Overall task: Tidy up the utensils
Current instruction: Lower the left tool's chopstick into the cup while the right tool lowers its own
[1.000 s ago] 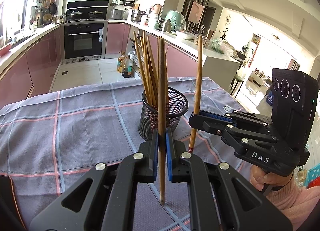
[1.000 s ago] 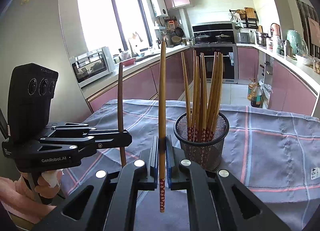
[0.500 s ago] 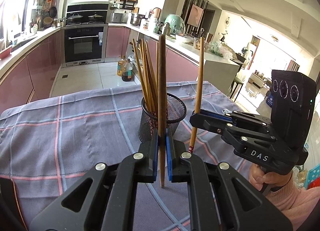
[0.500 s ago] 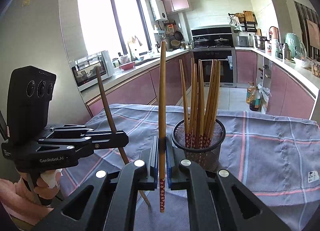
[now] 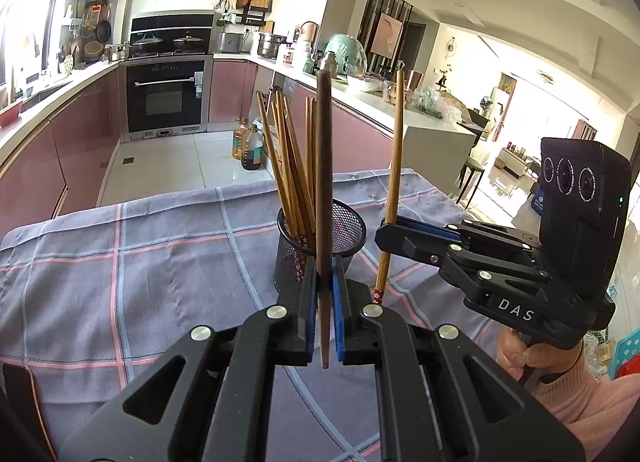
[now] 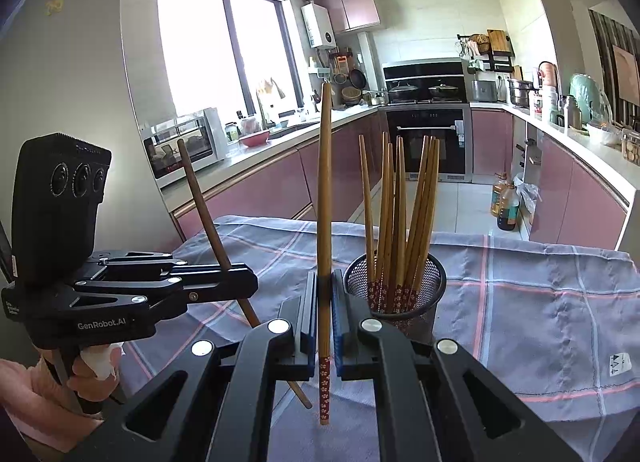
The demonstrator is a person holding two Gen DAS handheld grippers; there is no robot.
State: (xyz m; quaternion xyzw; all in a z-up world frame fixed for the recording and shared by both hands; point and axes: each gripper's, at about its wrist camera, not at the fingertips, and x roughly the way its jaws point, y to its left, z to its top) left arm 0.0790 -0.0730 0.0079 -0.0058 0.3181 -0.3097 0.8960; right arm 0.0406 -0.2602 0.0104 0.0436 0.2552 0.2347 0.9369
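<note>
While both grippers were clamped shut, each held one chopstick above the plaid-clothed surface. The left gripper gripped a dark chopstick; seen from the right wrist it tilted. The right gripper held an upright chopstick with a red flowered tip. A black mesh cup of more chopsticks stood just beside them. The right gripper's side read "DAS"; the left's read "GenRobot.AI".

We see the mesh holder, crowded with upright chopsticks, blocking the table centre; open cloth lies either side.
</note>
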